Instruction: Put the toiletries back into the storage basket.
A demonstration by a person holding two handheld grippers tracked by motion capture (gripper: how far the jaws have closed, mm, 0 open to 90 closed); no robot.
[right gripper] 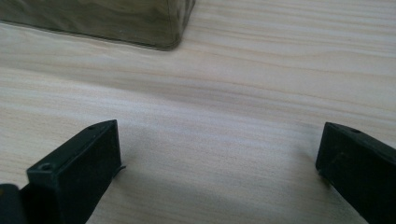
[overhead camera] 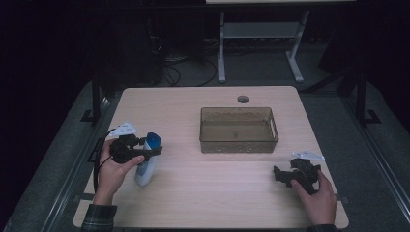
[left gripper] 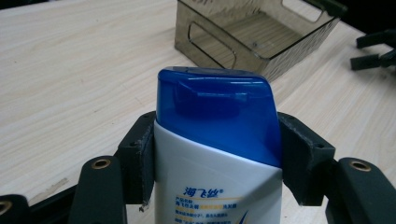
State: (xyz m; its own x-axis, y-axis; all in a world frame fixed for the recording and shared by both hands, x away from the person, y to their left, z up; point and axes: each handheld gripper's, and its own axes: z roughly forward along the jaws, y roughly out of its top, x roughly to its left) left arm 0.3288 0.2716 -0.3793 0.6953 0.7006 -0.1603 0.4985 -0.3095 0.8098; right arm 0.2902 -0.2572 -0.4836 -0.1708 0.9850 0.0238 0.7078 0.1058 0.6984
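A person's left claw [overhead camera: 151, 151] clamps a white shampoo bottle with a blue cap [overhead camera: 147, 162] near the left edge of the wooden desk [overhead camera: 203, 193], its two black pads pressed against the bottle's sides just below the cap [left gripper: 217, 114]. The right claw [overhead camera: 283, 175] rests near the desk's right edge, jaws spread wide over bare wood with nothing between them. A smoky clear plastic bin [overhead camera: 239, 129] sits toward the desk's far edge, between the two claws and well apart from the bottle.
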